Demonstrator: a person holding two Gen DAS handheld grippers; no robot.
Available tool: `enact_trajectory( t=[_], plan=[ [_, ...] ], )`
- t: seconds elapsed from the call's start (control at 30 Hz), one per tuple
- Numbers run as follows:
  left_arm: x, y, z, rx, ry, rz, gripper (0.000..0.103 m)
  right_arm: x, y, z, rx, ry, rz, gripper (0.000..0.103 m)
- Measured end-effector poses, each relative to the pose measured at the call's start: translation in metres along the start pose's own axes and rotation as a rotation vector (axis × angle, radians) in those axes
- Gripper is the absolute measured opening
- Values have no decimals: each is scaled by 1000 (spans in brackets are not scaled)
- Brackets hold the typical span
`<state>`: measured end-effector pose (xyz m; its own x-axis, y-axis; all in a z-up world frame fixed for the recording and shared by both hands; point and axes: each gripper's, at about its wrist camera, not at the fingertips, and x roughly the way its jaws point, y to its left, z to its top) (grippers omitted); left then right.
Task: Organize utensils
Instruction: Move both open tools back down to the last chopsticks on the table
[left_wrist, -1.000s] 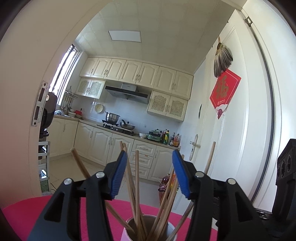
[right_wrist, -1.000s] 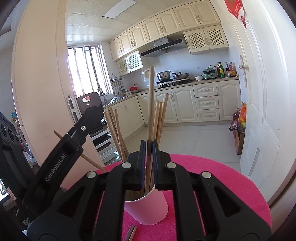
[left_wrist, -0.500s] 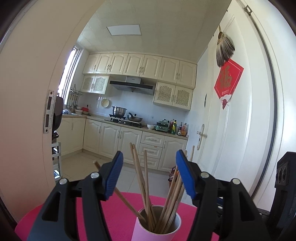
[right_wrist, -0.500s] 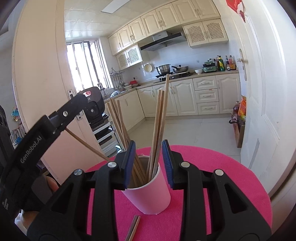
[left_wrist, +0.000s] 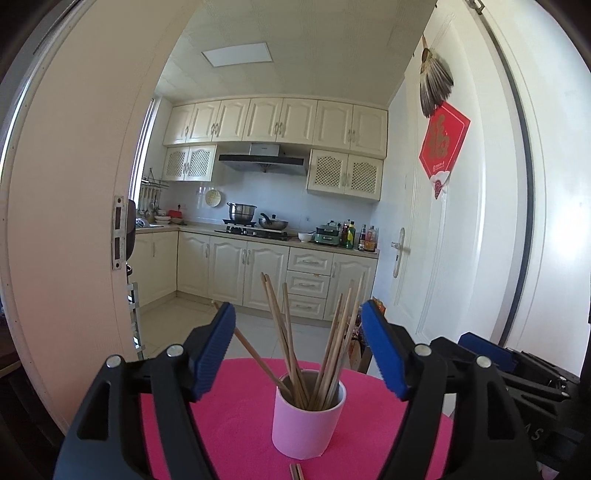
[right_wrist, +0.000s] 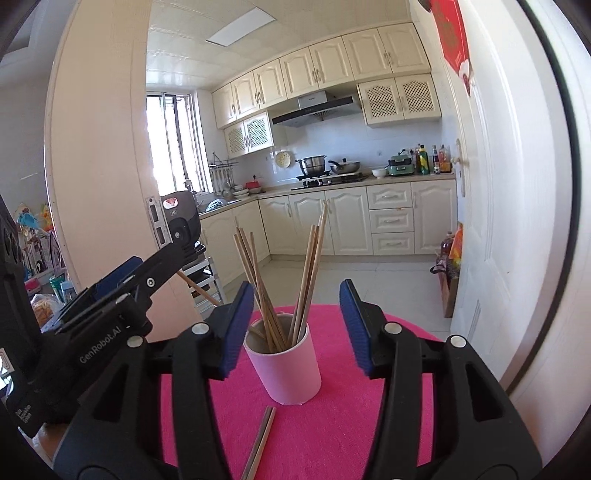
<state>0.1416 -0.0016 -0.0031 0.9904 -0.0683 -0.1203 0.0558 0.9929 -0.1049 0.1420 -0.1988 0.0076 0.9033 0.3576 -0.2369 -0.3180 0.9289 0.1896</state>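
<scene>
A loose pair of chopsticks (right_wrist: 260, 439) lay flat on the pink cloth (right_wrist: 332, 435), just in front of the pink cup (right_wrist: 282, 363), near side. Their long axis ran from the cup base back toward the camera, slanting a bit down-left in the right wrist view; the far tips nearly touched the cup.

The cup stood upright mid-cloth, full of chopsticks (right_wrist: 280, 280) fanned up and outward.

The right gripper (right_wrist: 297, 326) had just been opening, jaws apart, nothing pinched, cup framed between them but untouched. The loose pair sat below and slightly left of its centre line, so this hand looked nearer.

The left gripper (left_wrist: 297, 350) had also just been opening, empty, and saw only the pair's tip (left_wrist: 296, 472) at its bottom edge.
</scene>
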Motion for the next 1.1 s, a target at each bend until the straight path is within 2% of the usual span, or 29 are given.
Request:
enact_trajectory(
  t=[0.17, 0.37, 0.53, 0.67, 0.8, 0.97, 1.1],
  plan=[
    [-22, 0, -3, 14, 43, 11, 74, -19, 9, -7, -45, 0, -61, 66],
    [-26, 8, -18, -2, 183, 15, 76, -18, 16, -24, -82, 93, -112, 71],
    [-18, 24, -41, -44, 355, -40, 76, -2, 17, -50, -92, 250, -106, 71],
    [-17, 35, -62, -43, 446, -18, 76, 24, 19, -82, -90, 445, -59, 71],
    [-7, 45, -87, -78, 595, -30, 76, 45, 26, -113, -94, 592, -40, 71],
    [-5, 54, -107, -85, 660, -5, 76, 59, 39, -137, -130, 664, -39, 71],
    [-5, 60, -113, -84, 682, 5, 76, 69, 46, -148, -169, 697, -75, 71]
  ],
)
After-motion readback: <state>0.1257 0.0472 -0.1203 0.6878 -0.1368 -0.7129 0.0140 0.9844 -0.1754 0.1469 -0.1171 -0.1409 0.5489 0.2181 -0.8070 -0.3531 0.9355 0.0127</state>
